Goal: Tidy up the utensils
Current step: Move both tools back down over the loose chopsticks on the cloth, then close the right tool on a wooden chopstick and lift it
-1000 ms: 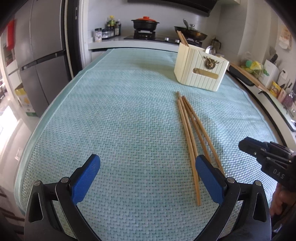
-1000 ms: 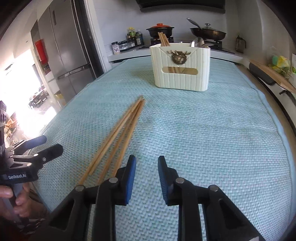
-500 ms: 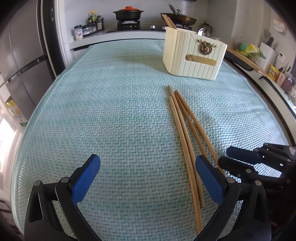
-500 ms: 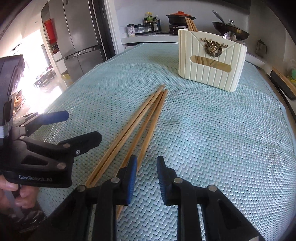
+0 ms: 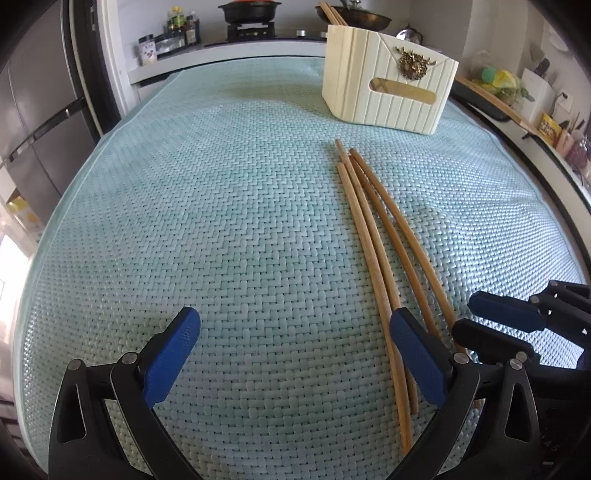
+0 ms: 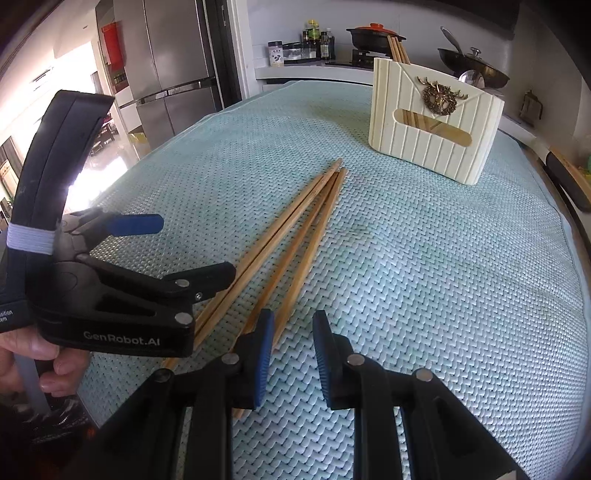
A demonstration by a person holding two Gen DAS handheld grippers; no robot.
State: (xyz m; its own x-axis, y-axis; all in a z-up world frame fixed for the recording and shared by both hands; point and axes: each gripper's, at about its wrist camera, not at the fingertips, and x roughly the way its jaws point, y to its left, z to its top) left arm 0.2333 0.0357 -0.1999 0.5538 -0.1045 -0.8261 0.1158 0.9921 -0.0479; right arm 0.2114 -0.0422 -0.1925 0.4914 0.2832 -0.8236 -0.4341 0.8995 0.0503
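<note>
Only the right wrist view shows the person's hand [image 6: 26, 354] that carries the left gripper [image 5: 295, 354], whose jaws stand wide apart with nothing between. The right gripper [image 6: 291, 354] has its jaws close together, a narrow gap, empty. The chopsticks [image 5: 373, 236] lie flat on the green mat [image 5: 221, 221], between both grippers, tips pointing to the cream holder [image 5: 388, 92] beyond.

Black gripper [image 6: 291, 354], blue jaws, silver rivets

A refrigerator [image 6: 166, 62], black pot [image 5: 249, 11] and wok [image 6: 476, 68] stand behind the table.
</note>
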